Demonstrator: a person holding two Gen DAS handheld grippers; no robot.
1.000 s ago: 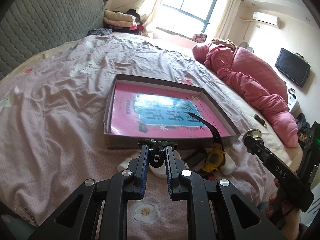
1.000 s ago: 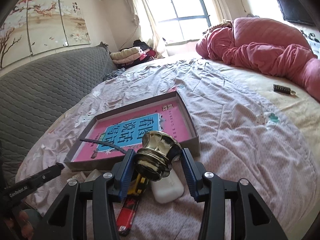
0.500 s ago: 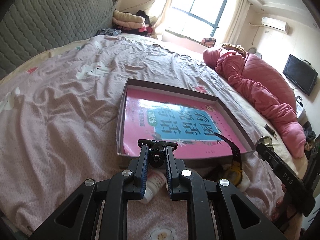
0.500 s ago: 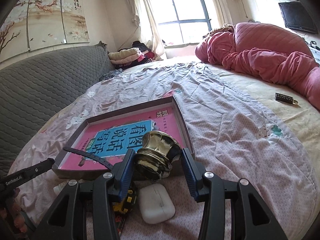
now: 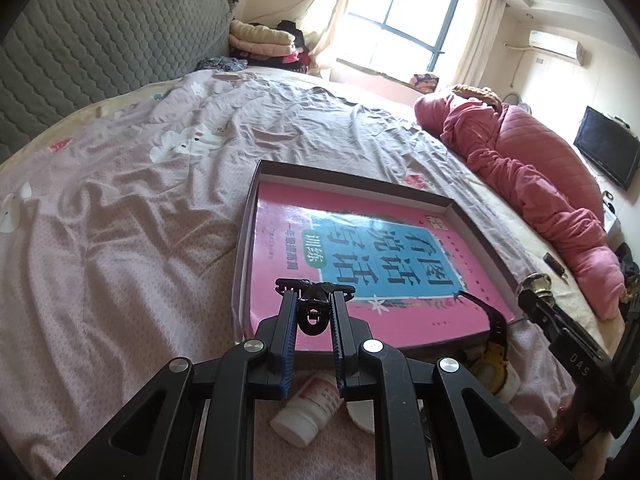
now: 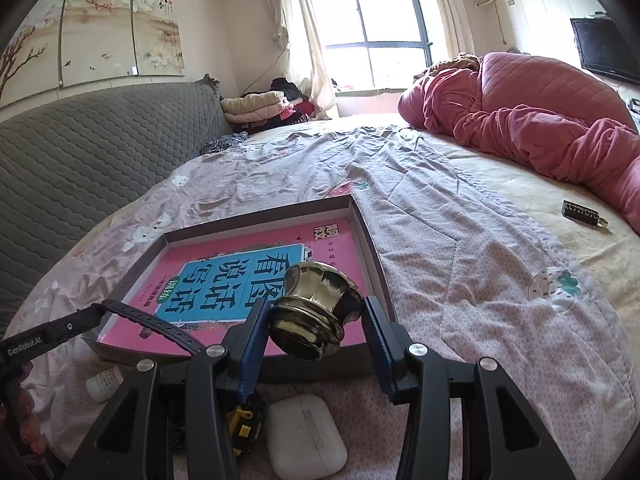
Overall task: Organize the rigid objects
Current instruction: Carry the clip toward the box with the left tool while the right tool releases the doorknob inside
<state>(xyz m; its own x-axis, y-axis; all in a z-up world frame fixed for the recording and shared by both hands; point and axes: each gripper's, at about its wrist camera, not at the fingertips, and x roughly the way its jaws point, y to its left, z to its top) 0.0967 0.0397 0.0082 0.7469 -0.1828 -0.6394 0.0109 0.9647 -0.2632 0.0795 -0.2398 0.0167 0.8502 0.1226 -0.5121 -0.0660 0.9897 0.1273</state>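
A shallow grey box [image 5: 256, 184] [image 6: 362, 220] lies on the bed with a pink and blue book [image 5: 360, 256] [image 6: 240, 268] inside. My left gripper [image 5: 314, 300] is shut on a small black clip [image 5: 313, 316], held over the box's near edge. My right gripper [image 6: 316, 320] is shut on a brass door knob [image 6: 316, 308], held above the box's near right corner; it also shows in the left wrist view [image 5: 538, 284]. A black and yellow watch [image 5: 494, 354] [image 6: 152, 322] lies with its strap over the box's near edge.
On the bed sheet in front of the box lie a white pill bottle [image 5: 308, 410] [image 6: 104, 384] and a white earbud case [image 6: 306, 436]. A pink quilt [image 6: 540, 120] lies at the right, a dark key fob [image 6: 580, 212] near it. A grey headboard [image 5: 80, 52] runs along the left.
Both grippers have risen and moved forward toward the box, carrying the clip and the knob. The box and book now fill more of both views.
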